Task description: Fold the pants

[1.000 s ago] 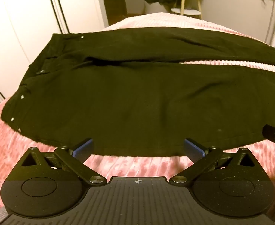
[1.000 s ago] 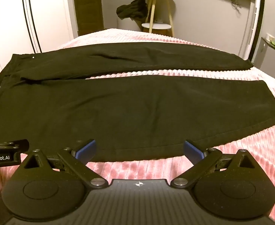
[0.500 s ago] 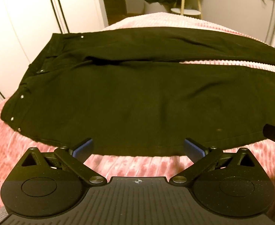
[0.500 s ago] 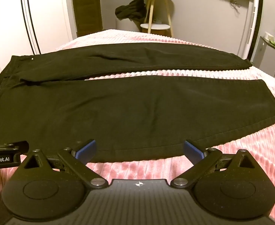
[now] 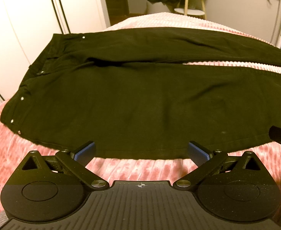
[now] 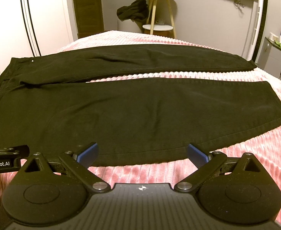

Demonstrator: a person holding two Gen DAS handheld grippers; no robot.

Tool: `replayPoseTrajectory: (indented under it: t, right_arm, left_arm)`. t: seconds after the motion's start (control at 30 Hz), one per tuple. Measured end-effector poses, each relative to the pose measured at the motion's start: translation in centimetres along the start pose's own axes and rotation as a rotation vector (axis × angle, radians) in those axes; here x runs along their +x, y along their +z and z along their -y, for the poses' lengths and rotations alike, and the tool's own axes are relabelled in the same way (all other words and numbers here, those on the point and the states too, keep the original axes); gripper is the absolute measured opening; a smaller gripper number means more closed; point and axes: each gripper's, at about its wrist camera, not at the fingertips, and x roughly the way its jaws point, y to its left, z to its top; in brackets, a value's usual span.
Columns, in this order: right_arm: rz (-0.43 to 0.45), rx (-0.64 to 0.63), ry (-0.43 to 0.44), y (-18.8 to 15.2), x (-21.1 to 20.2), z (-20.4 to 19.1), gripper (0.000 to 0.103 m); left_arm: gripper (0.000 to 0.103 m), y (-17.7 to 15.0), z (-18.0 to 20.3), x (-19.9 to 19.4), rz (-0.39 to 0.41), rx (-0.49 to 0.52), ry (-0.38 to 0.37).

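Black pants [image 5: 140, 99] lie spread flat on a pink ribbed bedspread [image 5: 140, 170], waistband at the left, both legs running right with a gap between them. They also show in the right wrist view [image 6: 140, 111], with the leg hems at the right. My left gripper [image 5: 140, 151] is open and empty, just short of the near leg's front edge by the hip. My right gripper [image 6: 142, 152] is open and empty, at the same edge further down the leg. Each gripper shows at the edge of the other's view.
White wardrobe doors [image 5: 25, 25] stand to the left. Beyond the bed is a small round side table [image 6: 157, 13] with a dark garment [image 6: 132, 9] draped beside it. A cabinet [image 6: 276, 61] stands at the far right. The bedspread [image 6: 246, 153] extends to the right.
Both views have shifted very slightly; the right gripper has risen or tilted a little. Both grippers stay open and the pants have not moved.
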Motion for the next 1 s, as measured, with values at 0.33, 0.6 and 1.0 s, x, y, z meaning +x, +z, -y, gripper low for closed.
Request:
replayPoseTrajectory:
  t: [0.33,0.6,1.0]
  right_arm:
    - [0.000,0.002,-0.002,0.02,-0.04,0.04,0.099]
    - [0.001,0.002,-0.001,0.01,-0.04,0.06,0.099]
    - [0.003,0.003,-0.001,0.00,-0.06,0.02,0.099]
  left_arm:
    - [0.103,0.00,-0.04,0.02,-0.002,-0.002,-0.001]
    - [0.103,-0.21,0.01,0.19,-0.006,-0.005,-0.004]
    - [0.103,-0.20,-0.03,0.32,-0.014,-0.010,-0.008]
